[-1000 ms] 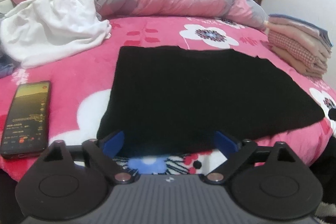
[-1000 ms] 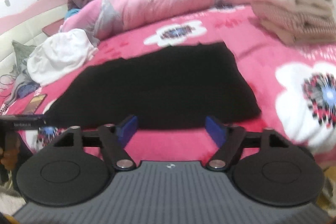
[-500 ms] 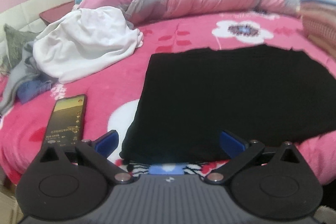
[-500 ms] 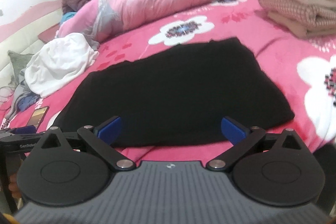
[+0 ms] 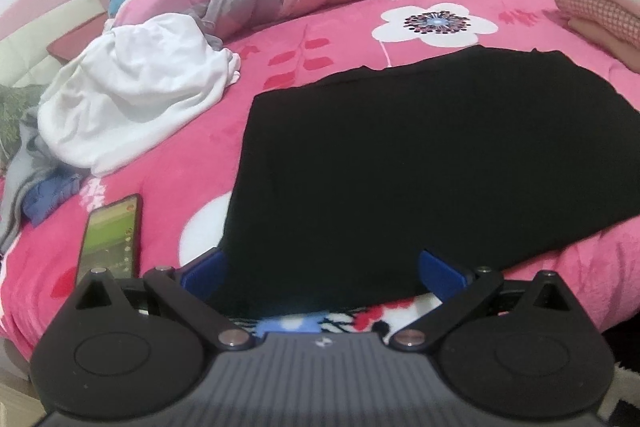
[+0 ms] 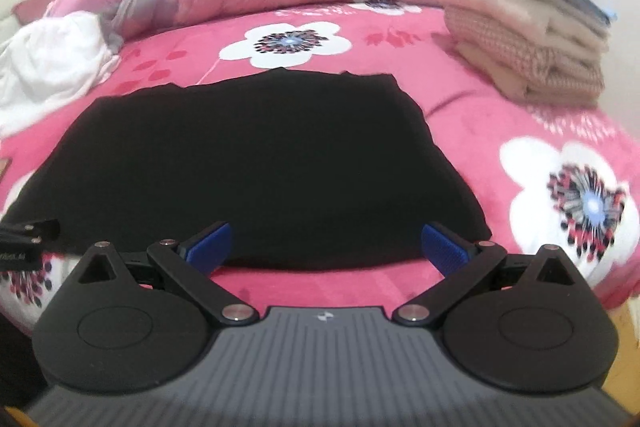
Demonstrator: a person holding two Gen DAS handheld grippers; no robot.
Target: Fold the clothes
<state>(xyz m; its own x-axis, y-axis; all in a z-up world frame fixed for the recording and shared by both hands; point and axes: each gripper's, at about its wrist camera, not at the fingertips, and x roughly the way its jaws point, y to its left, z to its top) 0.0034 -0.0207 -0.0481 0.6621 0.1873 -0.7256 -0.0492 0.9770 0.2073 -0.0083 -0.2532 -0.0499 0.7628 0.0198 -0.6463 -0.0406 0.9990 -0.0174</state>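
Both tongs, left [image 5: 322,269] and right [image 6: 326,243], gape empty at the black cloth's [image 5: 420,163] near hem; closing could pinch the bed's blanket [image 6: 500,107] too.

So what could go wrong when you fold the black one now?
The phone lies beside the black garment near the bed's edge; a swinging left gripper might knock it off. The open right gripper could pinch the fuzzy pink blanket along with the cloth.

1. We read no legible text in either view.
2. Phone [image 5: 110,239] screen on the bed [image 5: 192,163]: content too small to read.
3. Lettering on the black part at the right view's left edge [image 6: 16,255]: blurred.
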